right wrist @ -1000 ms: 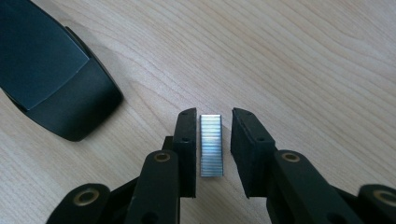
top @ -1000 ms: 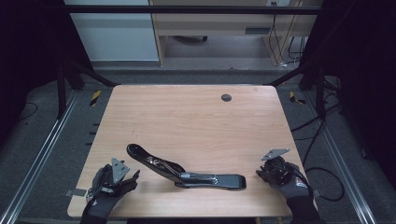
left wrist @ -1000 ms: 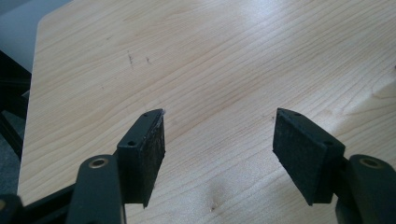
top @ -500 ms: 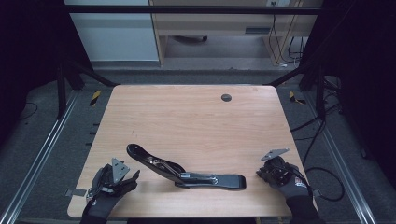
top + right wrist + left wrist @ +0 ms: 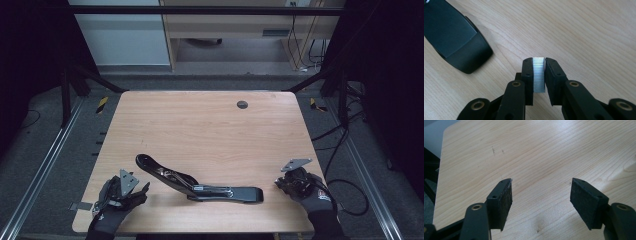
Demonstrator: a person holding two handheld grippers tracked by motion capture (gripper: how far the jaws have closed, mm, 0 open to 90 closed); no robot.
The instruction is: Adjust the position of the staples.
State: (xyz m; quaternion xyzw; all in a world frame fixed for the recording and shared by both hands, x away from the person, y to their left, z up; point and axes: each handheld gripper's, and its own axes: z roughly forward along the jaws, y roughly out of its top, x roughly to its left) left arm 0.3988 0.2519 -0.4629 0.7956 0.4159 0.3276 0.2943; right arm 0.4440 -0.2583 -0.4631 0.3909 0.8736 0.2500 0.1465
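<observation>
A black stapler [image 5: 200,182] lies swung open near the front of the wooden table [image 5: 200,130], its top arm raised toward the left. Its rounded end [image 5: 454,37] appears at the upper left of the right gripper view. My right gripper [image 5: 539,62] has just been closing and is shut on a silver strip of staples [image 5: 539,75] held upright between its pads. In the high view, the right gripper [image 5: 282,184] sits just right of the stapler's base. My left gripper [image 5: 540,192] is open over bare wood, at the front left [image 5: 142,190] beside the raised arm.
A small dark round grommet [image 5: 242,104] is set in the table near its far edge. Metal rails and cables run along the floor on both sides. Gloved hands hold both grippers at the front edge.
</observation>
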